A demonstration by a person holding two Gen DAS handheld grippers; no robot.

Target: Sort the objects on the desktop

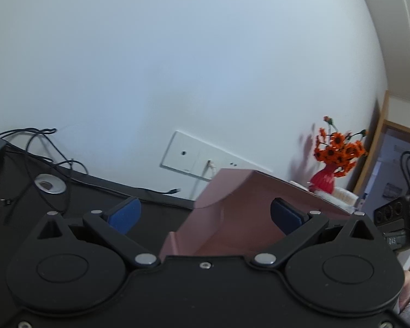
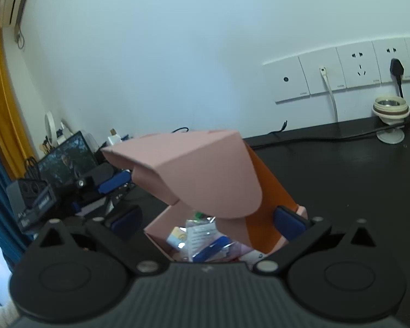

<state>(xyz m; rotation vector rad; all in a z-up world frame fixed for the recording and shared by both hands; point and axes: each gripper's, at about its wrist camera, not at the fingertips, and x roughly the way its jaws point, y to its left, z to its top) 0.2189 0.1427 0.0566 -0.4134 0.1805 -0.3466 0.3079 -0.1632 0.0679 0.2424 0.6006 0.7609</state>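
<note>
Here, in the left wrist view, the left gripper (image 1: 203, 213) hangs with its jaws released over a black desk (image 1: 27, 202); the pink box (image 1: 232, 205) sits between the blue pads (image 1: 124, 214), untouched. At ten o'clock loose cables (image 1: 38, 147) trail past a metal grommet (image 1: 50, 183). A white wall (image 1: 177, 68) fills the upper frame, with a socket panel (image 1: 194, 158) at twelve and a red vase (image 1: 323, 180) of orange flowers at two.

In the right wrist view, the right gripper (image 2: 207, 220) is likewise released, jaws either side of the box (image 2: 202, 172), whose flap stands open over packets (image 2: 202, 235) inside. Wall sockets (image 2: 350, 71) run at one o'clock, a cup (image 2: 391, 109) at two, a screen (image 2: 65, 158) at nine, and a yellow curtain (image 2: 0, 104) at ten.
</note>
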